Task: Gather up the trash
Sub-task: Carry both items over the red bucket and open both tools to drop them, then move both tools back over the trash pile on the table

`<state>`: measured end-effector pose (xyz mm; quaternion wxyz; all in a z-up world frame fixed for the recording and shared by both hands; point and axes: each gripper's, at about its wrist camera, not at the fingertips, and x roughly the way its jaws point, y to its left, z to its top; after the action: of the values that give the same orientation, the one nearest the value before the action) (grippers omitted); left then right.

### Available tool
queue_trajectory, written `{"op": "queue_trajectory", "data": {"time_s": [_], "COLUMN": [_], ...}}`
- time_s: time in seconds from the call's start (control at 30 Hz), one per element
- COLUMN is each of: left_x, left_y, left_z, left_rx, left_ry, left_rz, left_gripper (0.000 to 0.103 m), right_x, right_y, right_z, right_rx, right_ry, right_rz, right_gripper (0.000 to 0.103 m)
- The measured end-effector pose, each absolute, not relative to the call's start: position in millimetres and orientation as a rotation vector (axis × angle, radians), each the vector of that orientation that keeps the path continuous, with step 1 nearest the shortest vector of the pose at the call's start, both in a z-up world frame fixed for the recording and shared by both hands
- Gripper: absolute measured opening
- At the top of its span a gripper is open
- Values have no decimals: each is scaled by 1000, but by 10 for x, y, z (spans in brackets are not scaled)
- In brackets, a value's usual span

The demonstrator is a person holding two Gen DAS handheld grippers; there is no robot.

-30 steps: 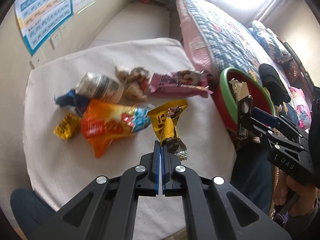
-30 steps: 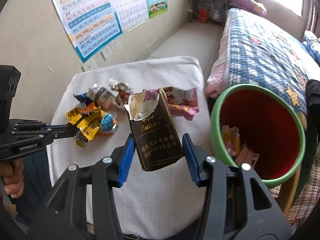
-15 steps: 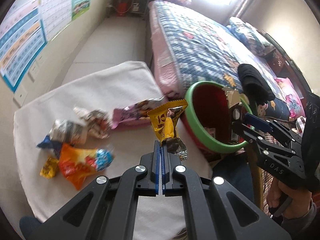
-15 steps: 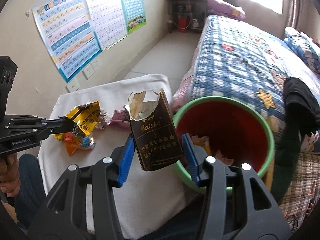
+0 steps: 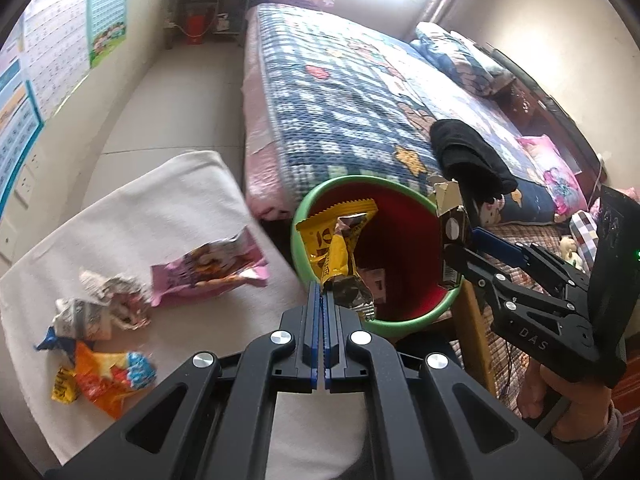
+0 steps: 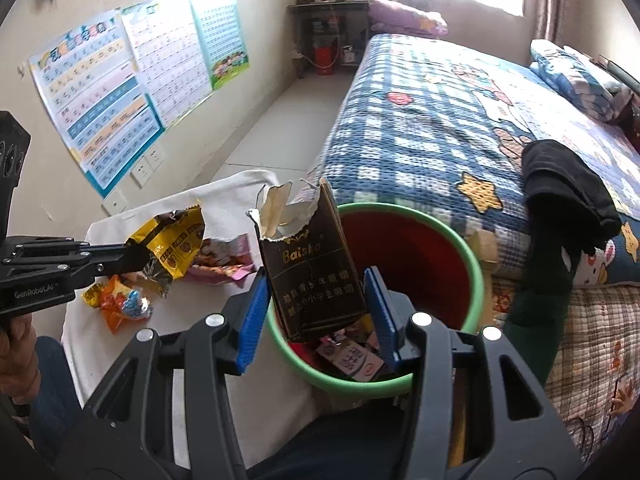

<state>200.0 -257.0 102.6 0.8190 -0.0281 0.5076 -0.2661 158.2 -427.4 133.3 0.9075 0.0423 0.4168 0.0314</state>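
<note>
Jaws gripping torn brown carton, green bin below holding wrappers

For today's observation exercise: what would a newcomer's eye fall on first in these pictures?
Two pieces of trash held up by the green-rimmed red bin: a torn dark cigarette pack in the right hand-held gripper and a yellow snack wrapper in the left hand-held gripper. More wrappers lie on the white-covered table.
</note>
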Motion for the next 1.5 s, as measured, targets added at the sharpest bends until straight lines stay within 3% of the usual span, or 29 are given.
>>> {"op": "queue_trajectory", "data": {"time_s": [1.03,1.07,1.1,1.27,1.5], "left_x": [2368,2387,2401,2421,2391], "left_y": [-3475,-3485,-3490,-3442,-3211], "left_z": [884,862,850,820,860], "left_rx": [10,9,7,-1,-13], "left_ry": [1134,1145,1150,1148,1116], "left_rz": [-647,-646,-641,-612,-562], "left_gripper": [0,9,24,62,88], "right_x": [1733,1750,1766,1765,1715], "right_y": [-4985,-4985,-4984,-4979,-4934], "right_z": [1108,1089,1068,1025,1028], "right_rx": [188,188,186,178,174], "right_ry": [882,892,903,915,915], "right_rz": [-13,-11,-10,-27,-47], "right_gripper": [48,49,50,70,94]}}
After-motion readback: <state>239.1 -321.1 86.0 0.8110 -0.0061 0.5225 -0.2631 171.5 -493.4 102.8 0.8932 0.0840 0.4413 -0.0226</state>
